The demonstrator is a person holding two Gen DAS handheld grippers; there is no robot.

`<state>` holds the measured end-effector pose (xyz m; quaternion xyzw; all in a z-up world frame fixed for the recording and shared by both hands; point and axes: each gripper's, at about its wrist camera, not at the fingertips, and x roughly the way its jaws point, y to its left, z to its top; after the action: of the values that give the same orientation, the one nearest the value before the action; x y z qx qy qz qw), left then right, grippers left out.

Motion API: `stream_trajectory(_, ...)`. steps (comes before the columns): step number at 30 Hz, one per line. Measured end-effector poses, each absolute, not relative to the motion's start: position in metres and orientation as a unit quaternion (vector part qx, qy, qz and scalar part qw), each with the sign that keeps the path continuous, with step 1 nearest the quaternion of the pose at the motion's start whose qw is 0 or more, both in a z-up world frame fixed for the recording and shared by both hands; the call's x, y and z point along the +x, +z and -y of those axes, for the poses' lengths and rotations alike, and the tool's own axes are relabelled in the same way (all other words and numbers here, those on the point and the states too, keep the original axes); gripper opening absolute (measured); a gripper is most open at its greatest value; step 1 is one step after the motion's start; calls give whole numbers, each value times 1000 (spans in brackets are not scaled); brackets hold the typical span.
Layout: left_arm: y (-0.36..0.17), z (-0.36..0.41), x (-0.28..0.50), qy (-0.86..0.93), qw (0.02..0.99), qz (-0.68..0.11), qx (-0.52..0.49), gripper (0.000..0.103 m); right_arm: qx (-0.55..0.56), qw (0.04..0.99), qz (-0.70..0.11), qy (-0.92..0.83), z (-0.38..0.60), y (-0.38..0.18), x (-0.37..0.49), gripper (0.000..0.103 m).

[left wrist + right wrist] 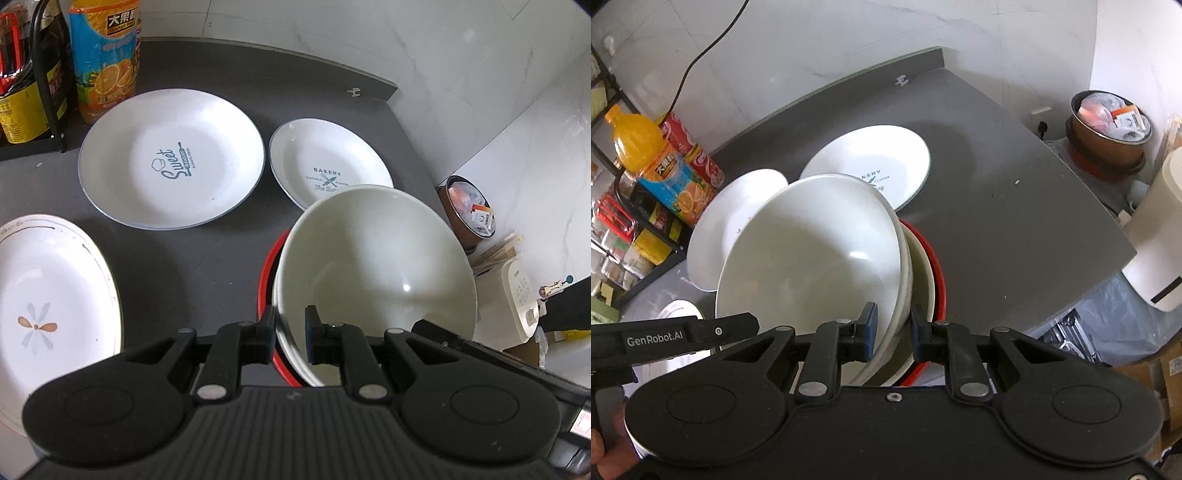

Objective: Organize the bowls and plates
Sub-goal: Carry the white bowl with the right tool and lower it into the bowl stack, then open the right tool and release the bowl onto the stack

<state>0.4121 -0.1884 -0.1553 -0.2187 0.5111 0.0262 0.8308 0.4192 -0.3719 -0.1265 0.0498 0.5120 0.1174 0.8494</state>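
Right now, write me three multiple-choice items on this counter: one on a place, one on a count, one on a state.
1. Where does the Sweet plate lie relative to the Bakery plate in the left wrist view?
A. to its left
B. stacked on it
C. under the white bowl

2. How many claws reach the white bowl?
A. none
B. one
C. two

3. How does the white bowl sit?
A. upside down on the counter
B. tilted, above a red-rimmed bowl
C. flat on the flower plate

Answers:
1 A: both plates lie apart on the grey counter, Sweet on the left.
2 C: the left claw and right claw each straddle its rim.
3 B: its opening leans sideways, the red rim beneath.
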Motion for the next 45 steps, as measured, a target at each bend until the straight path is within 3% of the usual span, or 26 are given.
stream_trajectory(3, -157, 189, 412, 28, 829, -512, -225, 13, 35, 849, -514, 115, 368, -125, 421, 19)
stream_trajectory(10, -149, 184, 409, 24, 834, -499, -233, 14, 13, 852, -511, 110, 364, -116, 421, 32)
stream_trajectory(14, -143, 177, 405, 26, 838, -488, -241, 14, 17, 862, -495, 111, 370, -106, 418, 32)
stream_trajectory(17, -138, 171, 399, 31, 841, -480, -248, 14, 13, 869, -483, 107, 371, -102, 417, 27)
stream_trajectory(19, -136, 167, 394, 35, 841, -477, -251, 14, 7, 873, -477, 100, 372, -102, 415, 15)
stream_trajectory(22, -135, 159, 385, 42, 840, -474, -260, 14, 3, 876, -474, 91, 374, -106, 415, 6)
stream_trajectory(29, -131, 132, 359, 63, 841, -464, -269, 15, 26, 877, -474, 78, 376, -102, 408, 9)
stream_trajectory(31, -129, 123, 351, 71, 843, -460, -270, 16, 31, 882, -464, 81, 373, -94, 404, 16)
stream_trajectory(32, -127, 118, 346, 75, 843, -459, -270, 17, 33, 884, -458, 85, 370, -90, 402, 19)
stream_trajectory(34, -124, 108, 340, 83, 844, -456, -269, 25, 35, 889, -448, 92, 363, -84, 398, 36)
stream_trajectory(40, -111, 83, 324, 110, 853, -438, -262, 53, 45, 888, -439, 125, 337, -70, 393, 46)
stream_trajectory(45, -103, 68, 326, 130, 856, -429, -257, 69, 51, 883, -441, 153, 315, -62, 398, 56)
